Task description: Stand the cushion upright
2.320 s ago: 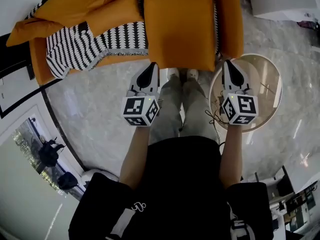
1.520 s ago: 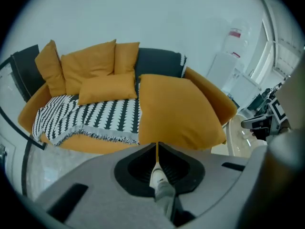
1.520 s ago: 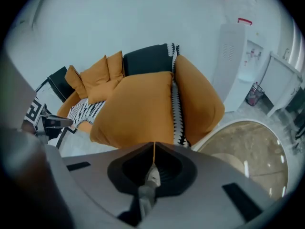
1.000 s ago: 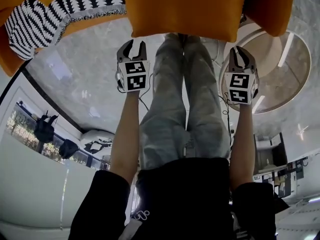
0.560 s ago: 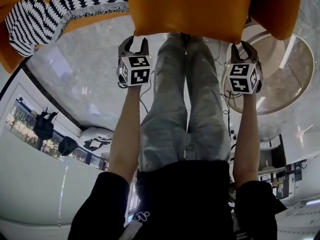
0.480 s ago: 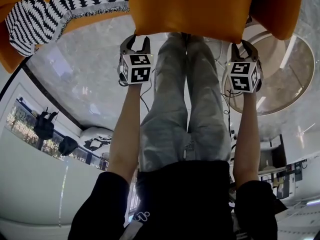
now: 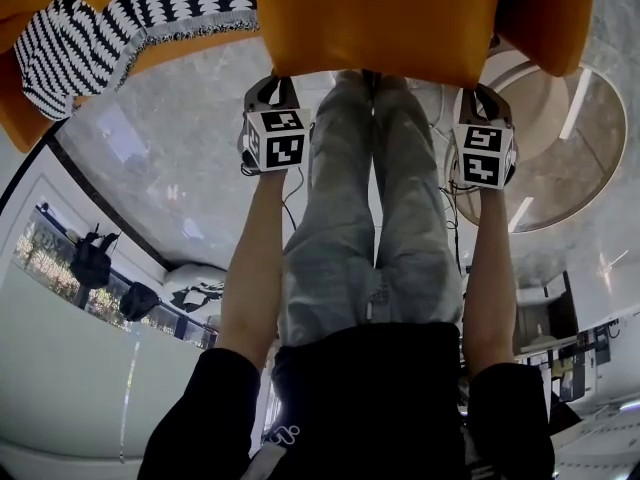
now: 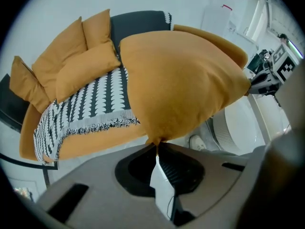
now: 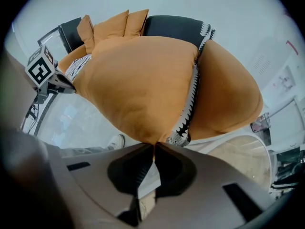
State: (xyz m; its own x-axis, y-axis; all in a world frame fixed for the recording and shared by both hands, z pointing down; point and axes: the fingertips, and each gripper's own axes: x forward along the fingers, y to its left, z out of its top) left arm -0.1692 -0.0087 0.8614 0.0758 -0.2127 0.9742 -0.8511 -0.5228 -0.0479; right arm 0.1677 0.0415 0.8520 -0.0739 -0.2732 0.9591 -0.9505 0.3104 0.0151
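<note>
The big orange cushion [image 7: 380, 18] lies on the sofa seat with its near edge over the front. In the left gripper view the cushion [image 8: 181, 85] bulges above the jaws, and my left gripper [image 8: 156, 144] is closing with the cushion's near left corner pinched between its pads. In the head view the left gripper [image 7: 275, 84] sits right under that corner. My right gripper [image 9: 153, 146] is shut on the near right corner of the cushion [image 9: 138, 89]. From above, the right gripper [image 7: 480, 94] shows at that corner.
A black-and-white patterned throw [image 7: 130, 18] covers the orange sofa seat [image 8: 86, 144], with more orange cushions [image 8: 81, 46] at its back. A round glass table [image 7: 575, 138] stands at the right. The person's legs [image 7: 370, 218] are between the grippers.
Both grippers rose to the cushion's near corners. The left jaws, open half a second ago, have closed on the left corner. The right jaws also closed on their corner.
</note>
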